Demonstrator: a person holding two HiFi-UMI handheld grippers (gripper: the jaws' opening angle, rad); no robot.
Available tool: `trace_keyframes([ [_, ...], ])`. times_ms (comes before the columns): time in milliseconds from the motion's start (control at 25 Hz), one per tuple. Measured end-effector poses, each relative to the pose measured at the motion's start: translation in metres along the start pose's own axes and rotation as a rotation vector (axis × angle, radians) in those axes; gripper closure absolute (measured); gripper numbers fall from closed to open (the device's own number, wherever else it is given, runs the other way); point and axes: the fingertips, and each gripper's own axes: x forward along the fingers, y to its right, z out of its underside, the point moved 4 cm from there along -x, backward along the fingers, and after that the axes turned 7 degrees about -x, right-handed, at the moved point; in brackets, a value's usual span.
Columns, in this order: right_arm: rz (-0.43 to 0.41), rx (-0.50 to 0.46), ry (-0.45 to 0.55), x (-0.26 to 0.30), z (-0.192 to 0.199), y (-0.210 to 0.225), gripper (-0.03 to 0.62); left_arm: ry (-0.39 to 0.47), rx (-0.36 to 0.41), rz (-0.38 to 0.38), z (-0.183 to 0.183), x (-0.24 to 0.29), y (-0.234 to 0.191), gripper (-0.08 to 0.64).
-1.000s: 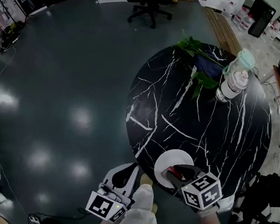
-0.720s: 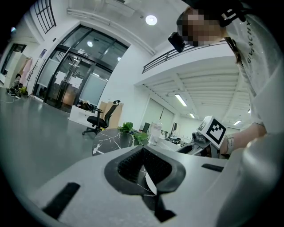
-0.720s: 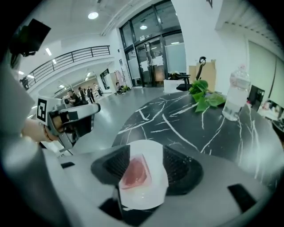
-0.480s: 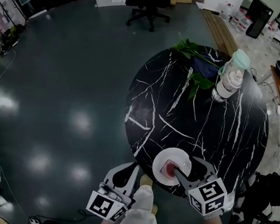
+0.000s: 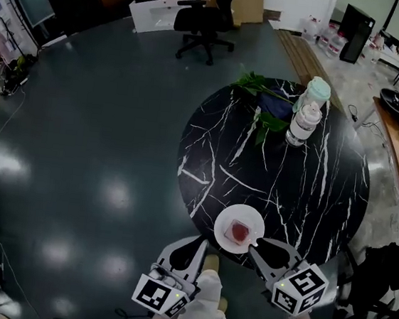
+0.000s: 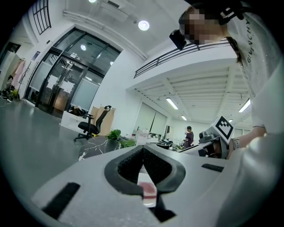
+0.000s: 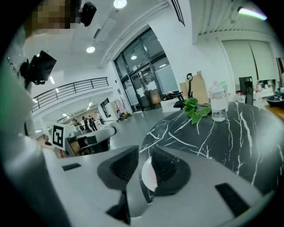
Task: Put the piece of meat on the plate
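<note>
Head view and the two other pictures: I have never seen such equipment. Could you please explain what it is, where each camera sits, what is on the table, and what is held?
There is no robot here: a person holds a two-jaw tool in each hand. The head view comes from a camera on the person's head, looking down. The other two pictures come from a camera riding on each tool, looking along its jaws. On the far side of the round black table are a water bottle and some green leaves. Near the person is a white plate with the piece of meat lying on it. The left tool has its jaws together and holds nothing. The right tool is closing its jaws with nothing between them; the plate only shows beyond them.
</note>
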Motion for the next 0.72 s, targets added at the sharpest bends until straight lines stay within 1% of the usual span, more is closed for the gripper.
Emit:
trace_keyframes([
  [120,0.004,-0.021,0.031,-0.017,-0.005,-0.017,0.526,0.010,0.005,0.023,-0.005,-0.008,0.018,0.552],
  [280,0.002,-0.079,0.111,-0.036,-0.022,-0.038,0.561,0.026,0.023,0.052,-0.013,-0.015,0.039,0.552],
  [440,-0.018,-0.120,0.200,-0.053,-0.039,-0.055,0.572,0.052,0.047,0.062,-0.026,-0.022,0.054,0.552],
  [720,0.012,-0.165,0.274,-0.075,-0.061,-0.063,0.578,0.096,0.071,0.069,-0.046,-0.027,0.066,0.552],
])
